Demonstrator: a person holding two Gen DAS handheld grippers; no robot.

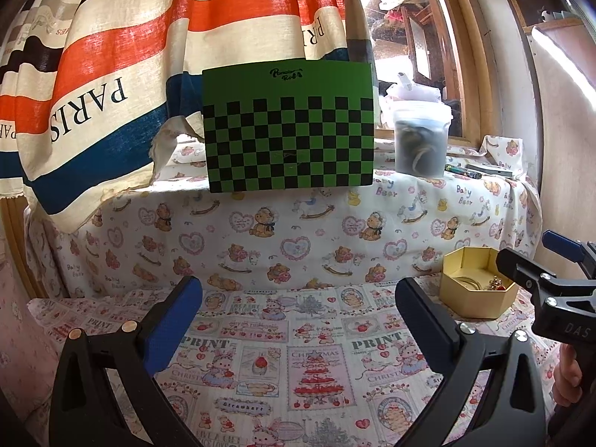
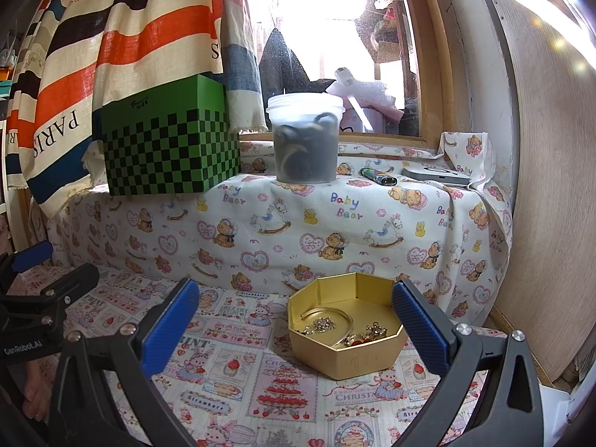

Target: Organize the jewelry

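A gold octagonal box [image 2: 348,357] sits on the printed cloth, lidless, holding a gold bangle [image 2: 335,316], a small sparkly piece [image 2: 323,324] and a red and gold piece [image 2: 367,337]. My right gripper [image 2: 294,331] stands open just in front of the box, with its right finger beside the box's right edge. In the left wrist view the same box [image 1: 475,298] lies at the far right. My left gripper [image 1: 298,320] is open over bare cloth, well left of the box. The right gripper's body [image 1: 551,283] shows at that view's right edge.
A raised ledge behind carries a green checkered box [image 1: 288,126], a clear lidded tub of dark items [image 2: 305,138], a lighter [image 2: 378,177] and a flat grey device [image 2: 436,177]. A striped curtain [image 1: 111,74] hangs at left. A wooden panel [image 2: 551,186] bounds the right side.
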